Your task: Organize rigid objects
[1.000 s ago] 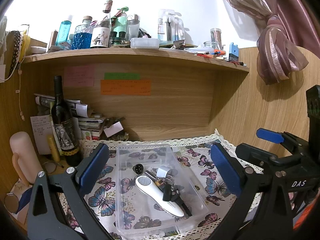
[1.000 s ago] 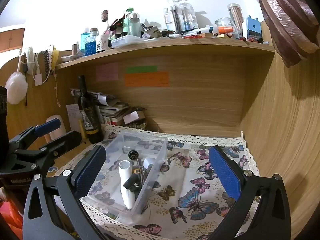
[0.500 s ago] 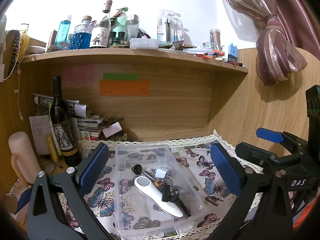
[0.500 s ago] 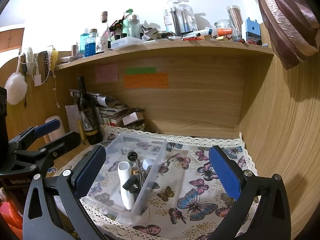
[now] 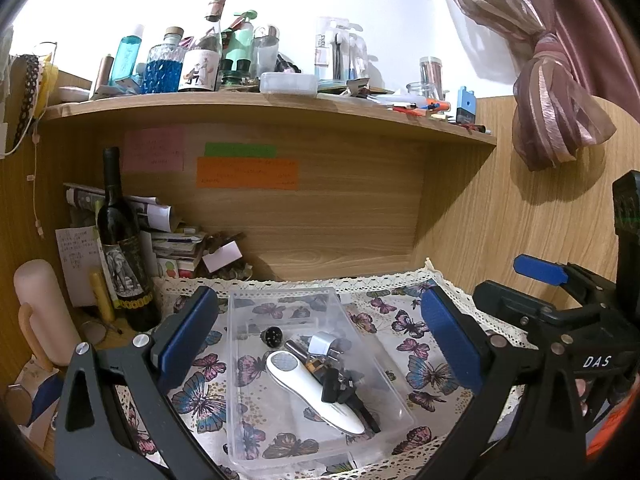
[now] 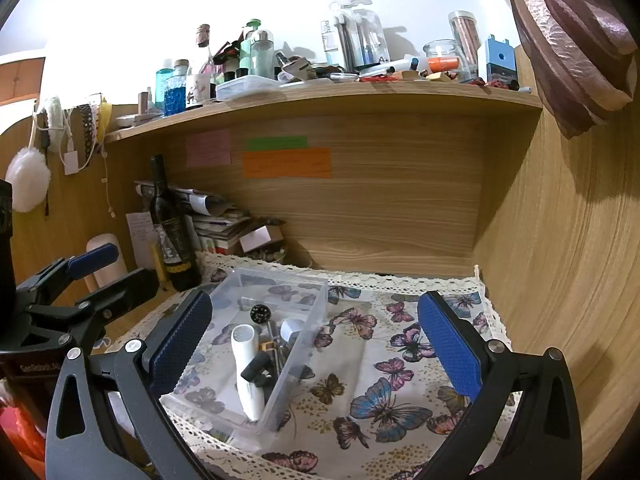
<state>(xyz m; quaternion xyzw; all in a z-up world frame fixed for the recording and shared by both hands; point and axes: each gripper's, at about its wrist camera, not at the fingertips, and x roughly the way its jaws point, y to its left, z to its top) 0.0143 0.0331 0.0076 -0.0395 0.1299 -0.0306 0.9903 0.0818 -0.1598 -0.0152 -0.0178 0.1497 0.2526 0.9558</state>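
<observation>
Clear plastic bin on the table holds small stiff gadgets, likely light and slippery, best gripped by its rim; both claws, left and right, hang spread and empty.

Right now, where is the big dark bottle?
The dark bottle stands upright at the left in both views, beside the paper stack, behind the clear box.

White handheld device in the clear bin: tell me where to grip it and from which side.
Grip the white device across its slim handle, near the end closest to the camera, coming from above through the open top of the bin. Its round head lies among the black plug and small parts; the handle end looks freer.
</observation>
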